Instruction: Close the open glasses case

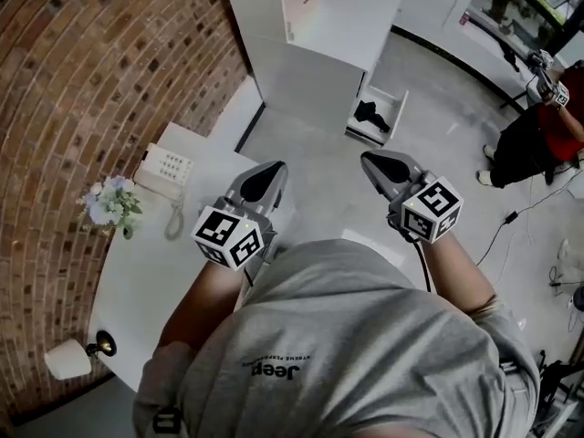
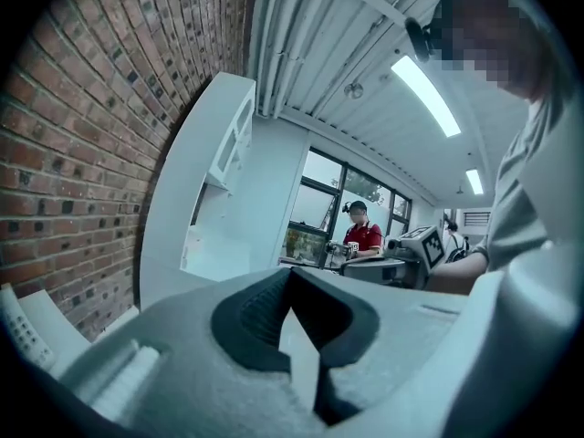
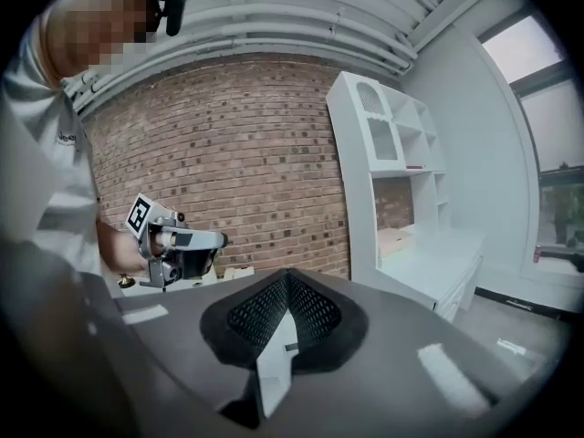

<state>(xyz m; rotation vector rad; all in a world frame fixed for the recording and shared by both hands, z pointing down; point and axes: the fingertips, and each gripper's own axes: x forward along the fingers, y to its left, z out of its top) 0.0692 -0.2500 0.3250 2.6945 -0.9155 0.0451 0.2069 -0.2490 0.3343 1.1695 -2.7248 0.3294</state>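
Telephone [image 1: 166, 165], flowers [image 1: 111, 199] near left tool [image 1: 276, 168]

Red brick wall [image 1: 82, 80], white shelving unit [image 1: 319, 35], white table [image 1: 155, 272], grey floor [image 1: 438, 126].

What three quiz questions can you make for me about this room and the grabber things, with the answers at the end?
1. True or false: the left gripper and the right gripper both have their jaws shut with nothing between them.
2. What stands next to the telephone on the white table?
A. flowers
B. a kettle
C. a laptop
3. Fill in the missing word: the wall behind the table is made of ____.

Key: 1 true; 2 A; 3 brick.
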